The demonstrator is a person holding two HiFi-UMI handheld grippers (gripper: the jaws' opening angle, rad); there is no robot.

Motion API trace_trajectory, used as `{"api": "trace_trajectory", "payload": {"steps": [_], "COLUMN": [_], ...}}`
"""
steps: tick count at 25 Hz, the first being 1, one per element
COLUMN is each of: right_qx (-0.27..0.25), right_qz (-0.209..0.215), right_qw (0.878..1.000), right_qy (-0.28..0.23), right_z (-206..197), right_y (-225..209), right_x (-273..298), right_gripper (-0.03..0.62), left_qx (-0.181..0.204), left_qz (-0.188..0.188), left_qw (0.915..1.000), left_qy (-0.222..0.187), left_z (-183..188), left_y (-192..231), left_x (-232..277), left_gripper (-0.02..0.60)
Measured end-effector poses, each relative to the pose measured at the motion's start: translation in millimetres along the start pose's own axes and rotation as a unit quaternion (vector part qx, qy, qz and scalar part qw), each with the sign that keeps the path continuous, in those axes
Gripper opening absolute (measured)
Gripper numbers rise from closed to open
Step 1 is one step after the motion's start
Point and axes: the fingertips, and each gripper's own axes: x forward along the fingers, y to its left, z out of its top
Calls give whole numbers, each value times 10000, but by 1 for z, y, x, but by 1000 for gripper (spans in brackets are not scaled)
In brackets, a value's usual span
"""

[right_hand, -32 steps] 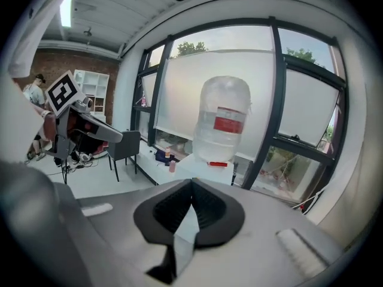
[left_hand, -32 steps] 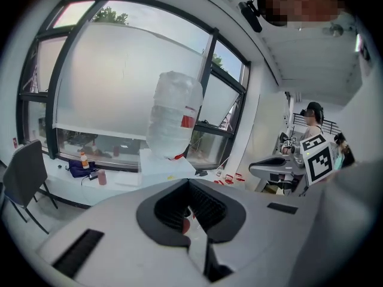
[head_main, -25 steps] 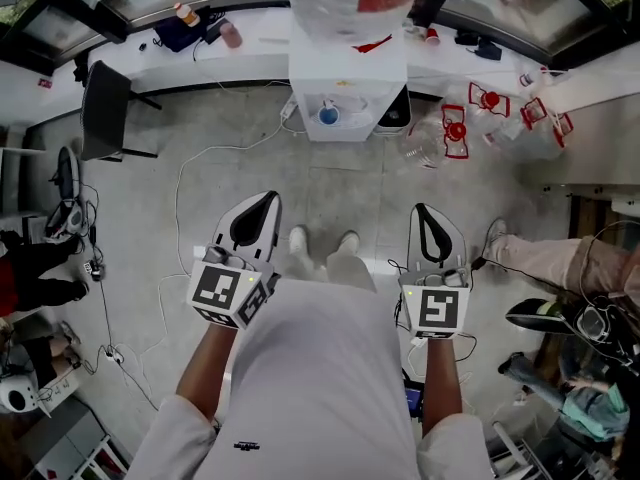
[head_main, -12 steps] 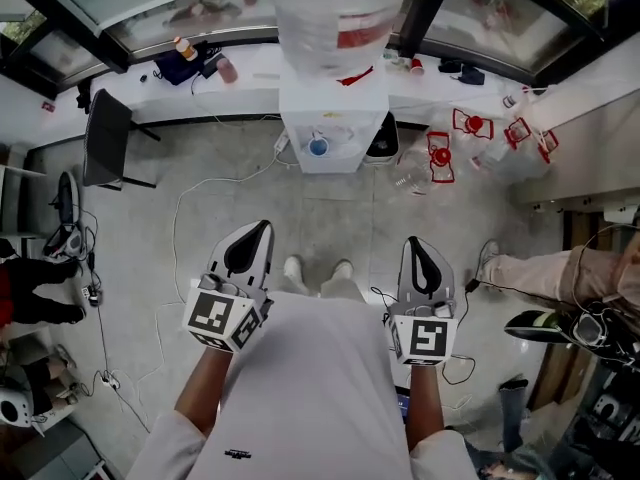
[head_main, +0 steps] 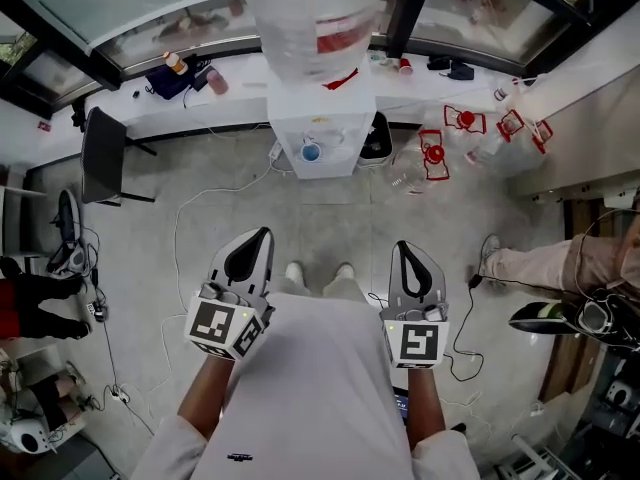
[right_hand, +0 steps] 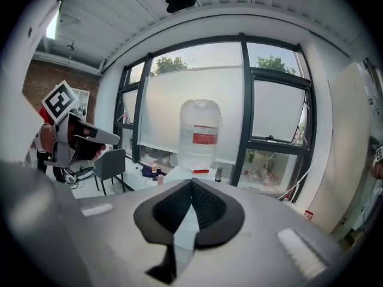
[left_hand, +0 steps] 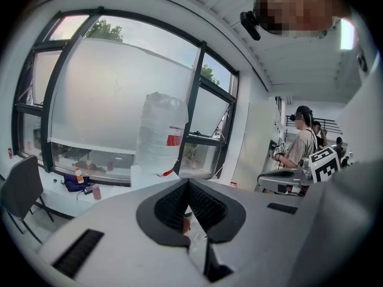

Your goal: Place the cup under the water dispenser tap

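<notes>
Before the red-labelled bottle [head_main: 312, 18], left gripper [head_main: 262, 234] and right gripper [head_main: 405, 247] fingers press together.

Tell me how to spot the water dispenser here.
Look along the white counter under the big windows. The water dispenser is the white box midway along it, the only thing topped by a huge clear bottle with a red label.

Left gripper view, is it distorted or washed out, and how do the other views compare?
Left gripper view: strong fisheye with dark corners, window bright and hazy, mosaic patch at top. Right gripper view: same fisheye, water bottle sharp against the pale window. Head view: wide-angle bending, evenly lit floor.
</notes>
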Motion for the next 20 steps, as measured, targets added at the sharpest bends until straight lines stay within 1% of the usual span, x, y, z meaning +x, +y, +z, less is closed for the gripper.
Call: {"api": "trace_trajectory", "payload": {"steps": [2, 11, 13, 16, 19, 20], "right_qx": [-41, 114, 143, 96, 97, 45], "right_qz": [-7, 22, 14, 46, 46, 60], "right_qw": [10000, 9995, 9995, 9999, 9996, 9997], "right_qy": [-52, -278, -264, -109, -243, -218], "right_z": [6, 19, 18, 16, 20, 20], "right_y": [0, 5, 5, 6, 6, 6], "right_x": [1, 6, 6, 4, 4, 3], "right_gripper": [11, 11, 11, 11, 11, 11], "left_qx": [13, 42, 44, 43, 51, 61], "left_qz": [-11, -114, -133, -150, -168, -180], "left_qw": [10000, 9999, 9999, 9999, 9998, 9998], "left_qy": [8, 29, 24, -13, -27, -25], "left_z": [0, 3, 4, 4, 5, 5], "left_y": [-2, -5, -6, -7, -9, -10], "left_x": [0, 2, 3, 4, 4, 4], "left_gripper": [2, 2, 2, 2, 2, 2]}}
